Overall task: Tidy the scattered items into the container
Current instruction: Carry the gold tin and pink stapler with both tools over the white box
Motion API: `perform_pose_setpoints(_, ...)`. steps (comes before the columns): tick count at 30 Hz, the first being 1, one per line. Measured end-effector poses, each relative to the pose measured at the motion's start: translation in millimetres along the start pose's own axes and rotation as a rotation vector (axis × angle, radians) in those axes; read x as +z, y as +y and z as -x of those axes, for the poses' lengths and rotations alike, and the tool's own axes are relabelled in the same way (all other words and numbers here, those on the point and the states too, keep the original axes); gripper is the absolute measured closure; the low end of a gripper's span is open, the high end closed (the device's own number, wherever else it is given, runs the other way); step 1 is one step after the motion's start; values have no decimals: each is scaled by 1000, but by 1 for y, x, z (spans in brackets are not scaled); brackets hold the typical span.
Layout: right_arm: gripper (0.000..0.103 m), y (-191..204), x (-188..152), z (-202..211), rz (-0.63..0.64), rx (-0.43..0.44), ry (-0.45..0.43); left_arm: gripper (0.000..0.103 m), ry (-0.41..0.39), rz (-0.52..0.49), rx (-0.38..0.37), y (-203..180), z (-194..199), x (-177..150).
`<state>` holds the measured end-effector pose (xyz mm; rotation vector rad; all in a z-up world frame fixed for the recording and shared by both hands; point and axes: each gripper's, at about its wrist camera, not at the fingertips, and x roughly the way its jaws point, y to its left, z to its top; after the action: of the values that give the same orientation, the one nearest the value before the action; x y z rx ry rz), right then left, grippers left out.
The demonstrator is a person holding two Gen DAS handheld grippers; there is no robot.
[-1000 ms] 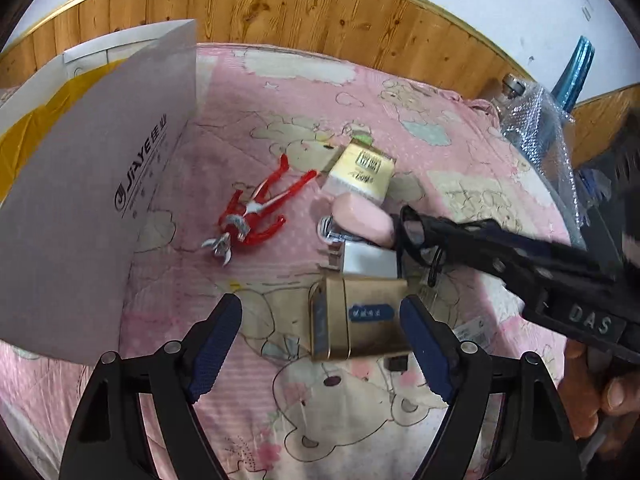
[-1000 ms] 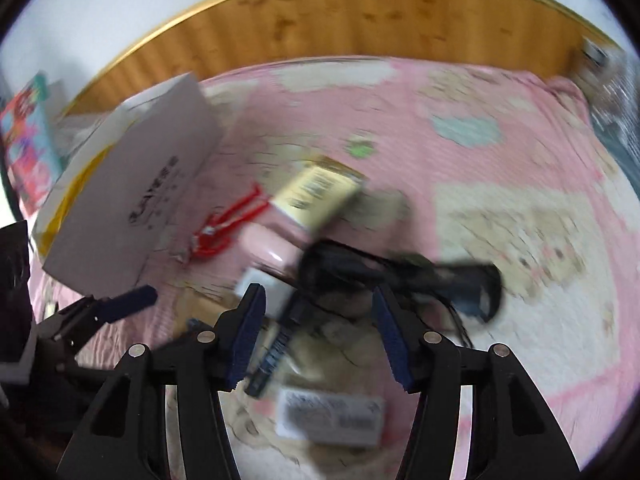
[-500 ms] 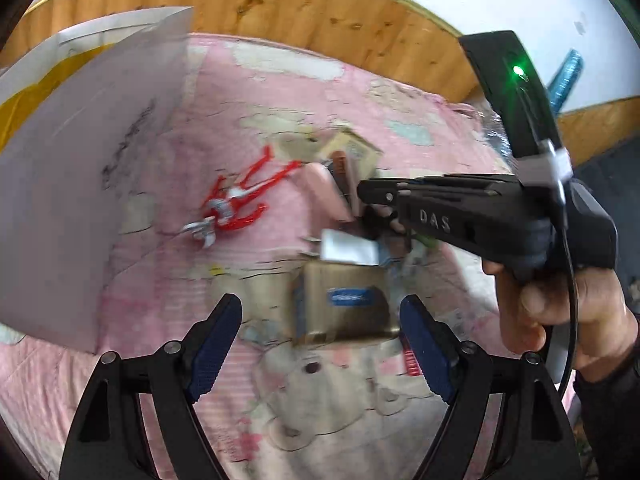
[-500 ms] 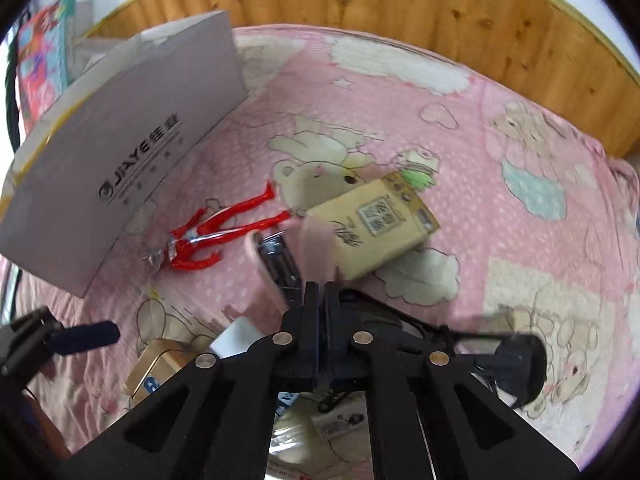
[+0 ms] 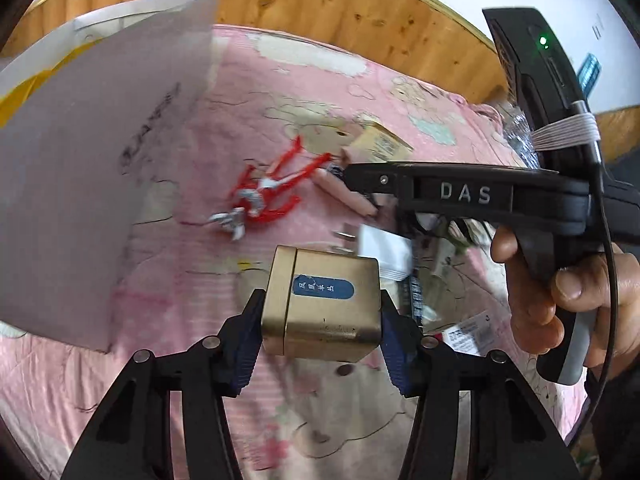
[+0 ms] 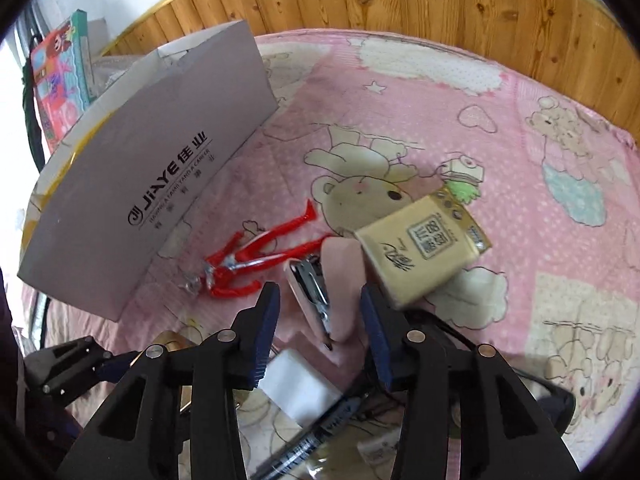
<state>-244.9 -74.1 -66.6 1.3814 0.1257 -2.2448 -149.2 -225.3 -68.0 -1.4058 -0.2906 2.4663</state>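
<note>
Now the left gripper [image 5: 322, 322] is pinching the gold tin [image 5: 322, 304] by its side walls; rigid and smooth, it may slip. Right gripper [image 6: 320, 314], jaws spread, is framing the pink stapler [image 6: 320, 300]; white box [image 6: 140, 168] at ten o'clock.

Pink bear-print bedsheet [image 6: 460, 128]; wood-panel wall [image 6: 440, 0] behind.

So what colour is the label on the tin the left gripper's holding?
Blue, on the gold tin; clearest in the left wrist view.
</note>
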Motion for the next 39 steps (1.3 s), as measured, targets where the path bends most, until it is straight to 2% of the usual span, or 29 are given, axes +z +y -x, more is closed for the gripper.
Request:
perform_pose_setpoints(5, 57, -6, 8, -21, -39, -4, 42, 43, 30, -8, -4, -1, -17, 4)
perform_pose_setpoints(9, 61, -10, 7, -18, -71, 18, 44, 46, 16, -19, -14, 2, -19, 7)
perform_pose_setpoints(15, 61, -10, -8, 8, -108, 34, -12, 48, -19, -12, -36, 14, 5, 3)
perform_pose_setpoints(19, 61, -1, -15, 9, -100, 19, -10, 48, -31, -10, -34, 16, 13, 3)
perform_pose_setpoints(29, 61, 15, -15, 40, -97, 38, -73, 48, -101, -31, -27, 9, 49, 9)
perform_pose_setpoints(39, 61, 24, -18, 59, -99, 41, -99, 48, -154, -32, -26, 9, 76, 13)
